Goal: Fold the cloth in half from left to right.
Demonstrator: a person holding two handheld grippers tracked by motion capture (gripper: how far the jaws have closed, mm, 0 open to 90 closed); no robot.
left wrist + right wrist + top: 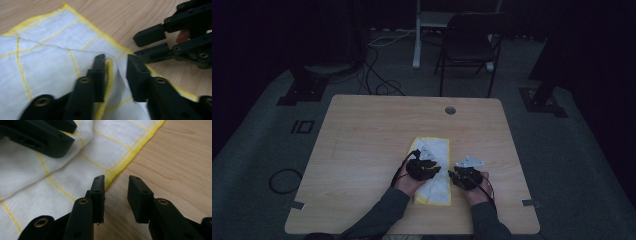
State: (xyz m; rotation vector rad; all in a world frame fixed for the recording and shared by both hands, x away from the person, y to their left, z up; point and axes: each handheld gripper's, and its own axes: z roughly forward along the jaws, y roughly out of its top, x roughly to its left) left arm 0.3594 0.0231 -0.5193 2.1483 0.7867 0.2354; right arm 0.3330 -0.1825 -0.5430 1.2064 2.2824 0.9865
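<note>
A white cloth with yellow grid lines and a yellow hem (435,145) lies folded on the wooden table (362,130), in front of the person. My left gripper (426,167) is over its near half. In the left gripper view its jaws (116,75) stand apart, and a raised fold of the cloth (50,62) with its yellow hem lies loose between them, against the left jaw. My right gripper (462,176) is at the cloth's right edge. It is open (116,192), with the left jaw on the hem of the cloth (75,170) and bare wood between the jaws.
The two grippers are close together; the right gripper (137,46) points at the left one from the side. A cable hole (450,110) sits near the table's far edge. A black chair (469,42) and floor cables (284,180) lie beyond the table.
</note>
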